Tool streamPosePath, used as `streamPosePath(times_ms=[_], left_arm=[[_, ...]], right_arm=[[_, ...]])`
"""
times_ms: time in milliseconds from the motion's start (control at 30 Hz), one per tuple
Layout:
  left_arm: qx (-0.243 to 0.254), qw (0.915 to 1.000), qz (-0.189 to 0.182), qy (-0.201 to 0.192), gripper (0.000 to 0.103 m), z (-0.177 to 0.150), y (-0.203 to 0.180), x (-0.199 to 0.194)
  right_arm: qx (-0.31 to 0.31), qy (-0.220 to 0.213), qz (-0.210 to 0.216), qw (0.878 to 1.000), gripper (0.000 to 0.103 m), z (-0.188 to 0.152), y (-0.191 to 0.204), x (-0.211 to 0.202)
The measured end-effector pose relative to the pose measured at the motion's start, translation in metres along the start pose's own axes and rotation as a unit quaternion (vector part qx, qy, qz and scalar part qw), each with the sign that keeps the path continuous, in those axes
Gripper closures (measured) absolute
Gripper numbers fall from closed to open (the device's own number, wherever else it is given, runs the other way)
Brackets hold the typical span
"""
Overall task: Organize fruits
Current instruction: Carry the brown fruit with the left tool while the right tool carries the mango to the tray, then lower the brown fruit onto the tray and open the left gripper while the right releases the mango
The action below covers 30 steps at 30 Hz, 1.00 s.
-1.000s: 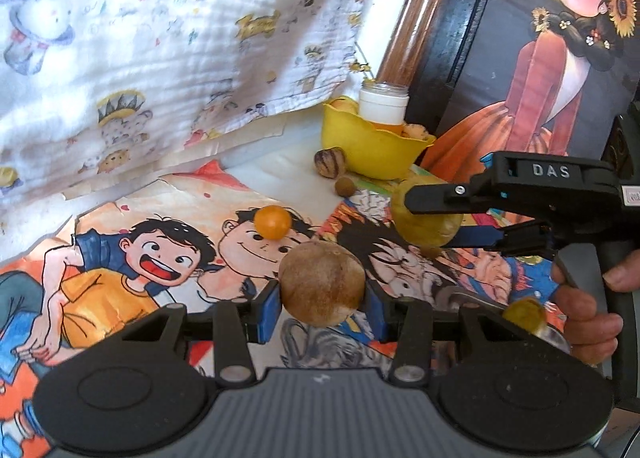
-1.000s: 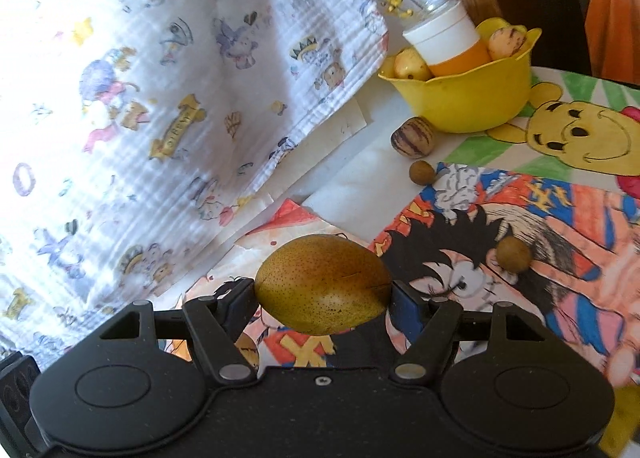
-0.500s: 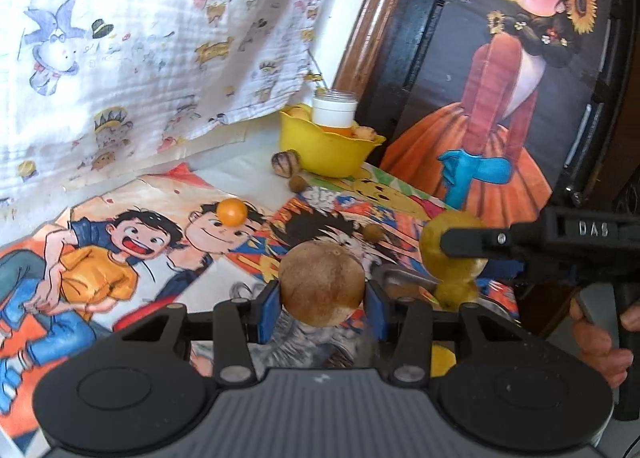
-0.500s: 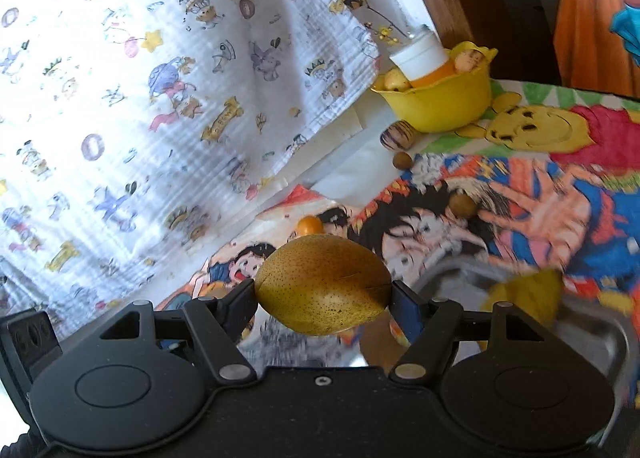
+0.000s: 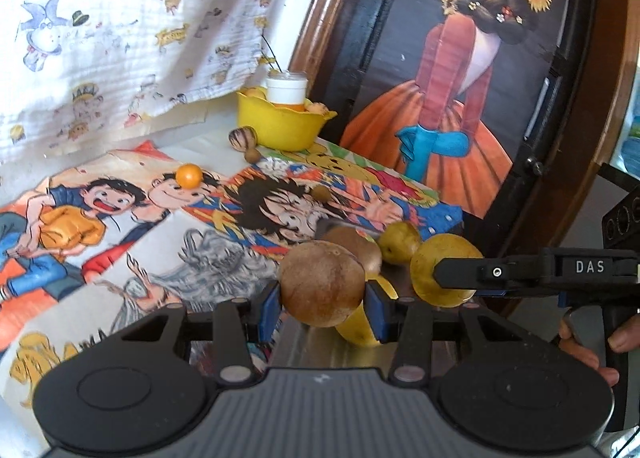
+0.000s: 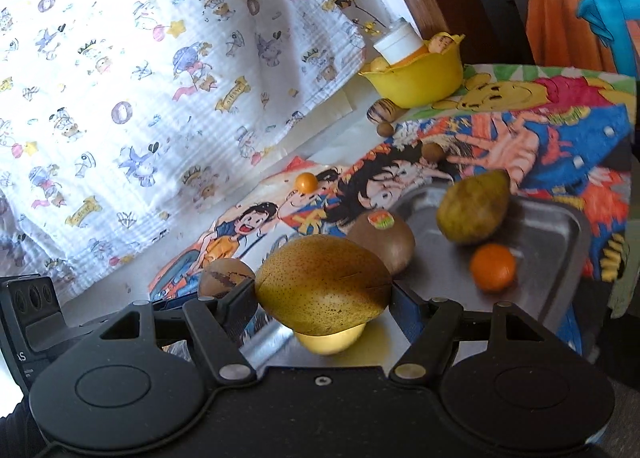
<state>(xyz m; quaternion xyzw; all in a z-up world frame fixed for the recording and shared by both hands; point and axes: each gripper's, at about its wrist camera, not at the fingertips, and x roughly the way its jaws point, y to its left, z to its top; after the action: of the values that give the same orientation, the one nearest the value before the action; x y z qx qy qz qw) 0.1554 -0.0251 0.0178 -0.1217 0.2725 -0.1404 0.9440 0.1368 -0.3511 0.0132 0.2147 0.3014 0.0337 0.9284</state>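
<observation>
Round brown fruit (image 5: 322,289): clamped between the blue pads of the left gripper (image 5: 323,306), held above the near-left edge of the metal tray (image 6: 560,242).
Speckled yellow-green pear (image 6: 323,290): pinched lengthwise between the fingers of the right gripper (image 6: 322,300), held over the near part of the same tray; seen from the left wrist as a yellow fruit behind the black finger marked DAS.
Inside the tray: brown kiwi with a round sticker (image 6: 382,242) at the left edge; second green-brown pear (image 6: 472,208) toward the far edge; small orange (image 6: 492,268) near the middle; yellow fruit (image 6: 330,340) at the near edge, partly hidden under the held pear.
Loose on the cartoon-print table cover (image 5: 120,218): small orange round fruit (image 5: 189,175) well left of the tray; small brown round fruit (image 5: 321,193) beyond the tray's far edge; striped nut-like fruit (image 5: 242,136) with a smaller brown ball (image 5: 252,154) just beside it, near the bowl.
Yellow bowl (image 5: 280,128): far edge of the table, holding a white-capped jar (image 5: 286,87) and small pale fruits.
Backdrop: printed white cloth (image 6: 140,78) on the left; poster of a girl in an orange dress (image 5: 460,98) on the right.
Right hand (image 5: 592,350): gripping the handle of the right gripper.
</observation>
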Motion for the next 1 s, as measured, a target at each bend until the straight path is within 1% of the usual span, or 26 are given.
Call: streamPosePath(times_ms=[200, 400, 733, 1000], left_arm=[[0.012, 0.9998, -0.012, 0.006, 0.055, -0.015, -0.009, -0.008], [0.021, 0.9995, -0.017, 0.016, 0.055, -0.026, -0.019, -0.007], [0.035, 0.999, -0.009, 0.027, 0.055, -0.037, -0.03, -0.006], [0.052, 0.998, 0.0, 0.037, 0.054, -0.04, -0.037, 0.0]], right_arm=[[0.005, -0.006, -0.01, 1.0, 0.03, -0.022, -0.009, -0.016], [0.004, -0.02, -0.034, 0.999, 0.03, -0.035, -0.018, -0.026], [-0.017, -0.025, -0.065, 0.997, 0.03, -0.04, -0.027, -0.025], [-0.027, -0.033, -0.075, 0.996, 0.03, -0.038, -0.029, -0.023]])
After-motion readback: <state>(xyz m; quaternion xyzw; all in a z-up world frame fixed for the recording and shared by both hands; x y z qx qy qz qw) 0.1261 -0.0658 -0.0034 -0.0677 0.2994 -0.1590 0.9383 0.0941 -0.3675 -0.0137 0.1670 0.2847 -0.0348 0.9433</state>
